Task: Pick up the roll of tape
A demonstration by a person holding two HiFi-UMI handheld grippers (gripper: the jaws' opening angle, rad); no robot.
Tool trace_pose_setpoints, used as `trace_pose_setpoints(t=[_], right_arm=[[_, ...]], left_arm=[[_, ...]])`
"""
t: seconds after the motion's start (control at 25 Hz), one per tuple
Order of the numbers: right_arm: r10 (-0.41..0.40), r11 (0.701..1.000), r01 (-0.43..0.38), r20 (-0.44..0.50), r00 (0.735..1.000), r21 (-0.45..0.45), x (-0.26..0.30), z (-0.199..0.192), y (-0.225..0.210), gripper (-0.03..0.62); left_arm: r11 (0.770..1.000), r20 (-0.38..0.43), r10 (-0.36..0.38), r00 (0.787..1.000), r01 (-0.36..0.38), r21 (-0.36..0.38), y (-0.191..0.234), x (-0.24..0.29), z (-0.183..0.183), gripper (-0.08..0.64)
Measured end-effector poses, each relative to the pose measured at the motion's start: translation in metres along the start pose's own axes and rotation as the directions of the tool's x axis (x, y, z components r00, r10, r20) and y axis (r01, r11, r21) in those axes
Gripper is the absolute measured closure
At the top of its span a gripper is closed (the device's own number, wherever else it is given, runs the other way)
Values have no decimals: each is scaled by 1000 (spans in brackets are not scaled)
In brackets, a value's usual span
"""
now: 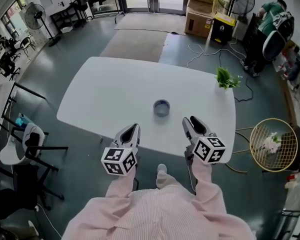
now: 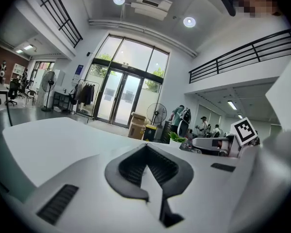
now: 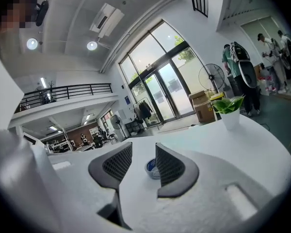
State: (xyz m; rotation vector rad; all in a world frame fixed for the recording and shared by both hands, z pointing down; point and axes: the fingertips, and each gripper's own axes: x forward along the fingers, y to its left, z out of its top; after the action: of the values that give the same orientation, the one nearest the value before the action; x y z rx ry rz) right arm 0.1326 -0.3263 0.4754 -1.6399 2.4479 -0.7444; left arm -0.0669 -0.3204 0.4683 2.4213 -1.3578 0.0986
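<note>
- While the white, two-jawed right gripper (image 3: 143,152) was held with its jaws apart, a skewed approach was judged likely to catch one jaw on the rim. The small blue-grey roll of tape (image 3: 153,168) would then be pushed across the smooth top instead of being straddled.
- The white left gripper (image 2: 146,147) was seen with its jaws pressed together and nothing between them, so no steadying could be expected from it.
- The roll of tape was found lying flat on the white, round-cornered table (image 1: 105,94), ahead of the right gripper, untouched, and framed in its gap.
- Farther off, a green potted plant (image 1: 225,78) was noted near the far right edge, well apart from the roll.
</note>
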Motion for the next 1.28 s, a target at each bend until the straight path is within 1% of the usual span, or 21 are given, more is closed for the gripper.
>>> trace_pose_setpoints(t=[0.28,0.52,0.64,0.8,1.04,1.28], right_arm=[[39,999,-37,-96,995,27,55,-7,-26,449],[55,998,-47,-166,985,47,95,-11,-37,449],[49,998,-38,-204,978,56,112,-17,-42,449],[25,995,-2,-226,974,101,132,-25,-53,449],[16,997,10,-326,945,80,167,-48,-60,449],[-19,999,36,-429,903,31,195,-76,-76,449]], left_arm=[[999,-35,34,999,-35,-31,23,49,-4,560],[996,-71,41,997,-46,-77,43,78,-8,558],[994,-88,42,995,-50,-98,53,88,-8,559],[989,-120,41,992,-57,-137,68,101,-11,560],[986,-201,6,980,-39,-163,86,125,-29,559],[980,-307,-12,952,-51,-195,95,147,-69,560]])
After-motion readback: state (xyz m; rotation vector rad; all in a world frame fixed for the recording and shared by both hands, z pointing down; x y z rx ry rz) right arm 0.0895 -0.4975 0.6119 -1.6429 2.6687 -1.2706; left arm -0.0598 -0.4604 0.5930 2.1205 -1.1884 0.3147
